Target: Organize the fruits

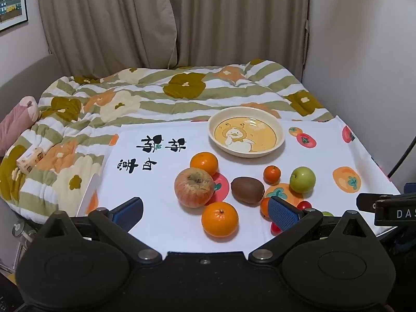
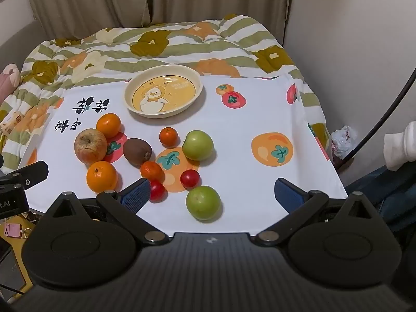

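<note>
While fruit lies loose below, both the left hand-held gripper (image 1: 205,212) and right hand-held gripper (image 2: 212,195) gape wide, holding nothing; the plate (image 2: 135,109) sits at twelve o'clock.

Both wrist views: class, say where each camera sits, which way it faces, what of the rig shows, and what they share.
Left wrist: behind the open left hand-held gripper, facing the plate; the right one's edge shows.
Right wrist: behind the open right hand-held gripper, facing the same fruit; a sleeve shows.
Shared: plate, red apple, kiwi.
</note>
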Available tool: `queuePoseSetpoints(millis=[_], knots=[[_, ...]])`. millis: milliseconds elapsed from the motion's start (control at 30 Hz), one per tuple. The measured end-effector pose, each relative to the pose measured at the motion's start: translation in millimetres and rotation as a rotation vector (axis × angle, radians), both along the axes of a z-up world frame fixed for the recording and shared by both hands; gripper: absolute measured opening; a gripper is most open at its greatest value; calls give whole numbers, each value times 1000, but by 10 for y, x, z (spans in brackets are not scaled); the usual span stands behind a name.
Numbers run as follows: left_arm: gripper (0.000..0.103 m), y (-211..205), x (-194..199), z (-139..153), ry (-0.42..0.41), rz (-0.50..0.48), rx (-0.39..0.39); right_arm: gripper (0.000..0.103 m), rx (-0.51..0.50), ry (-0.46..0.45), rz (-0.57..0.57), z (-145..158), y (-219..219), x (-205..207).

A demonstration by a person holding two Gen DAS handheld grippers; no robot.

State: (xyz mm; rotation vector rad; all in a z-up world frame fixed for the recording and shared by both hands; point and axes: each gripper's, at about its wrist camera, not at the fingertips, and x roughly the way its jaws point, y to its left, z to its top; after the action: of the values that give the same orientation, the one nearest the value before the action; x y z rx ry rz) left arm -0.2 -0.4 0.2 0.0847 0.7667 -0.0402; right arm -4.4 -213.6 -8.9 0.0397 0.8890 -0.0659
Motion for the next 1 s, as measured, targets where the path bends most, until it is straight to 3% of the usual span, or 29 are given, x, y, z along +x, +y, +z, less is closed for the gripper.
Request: queuePoseSetpoints(millis=[1000], knots=[[103, 87, 83, 16, -19, 5, -13, 103, -3, 2, 7, 18, 69, 67]])
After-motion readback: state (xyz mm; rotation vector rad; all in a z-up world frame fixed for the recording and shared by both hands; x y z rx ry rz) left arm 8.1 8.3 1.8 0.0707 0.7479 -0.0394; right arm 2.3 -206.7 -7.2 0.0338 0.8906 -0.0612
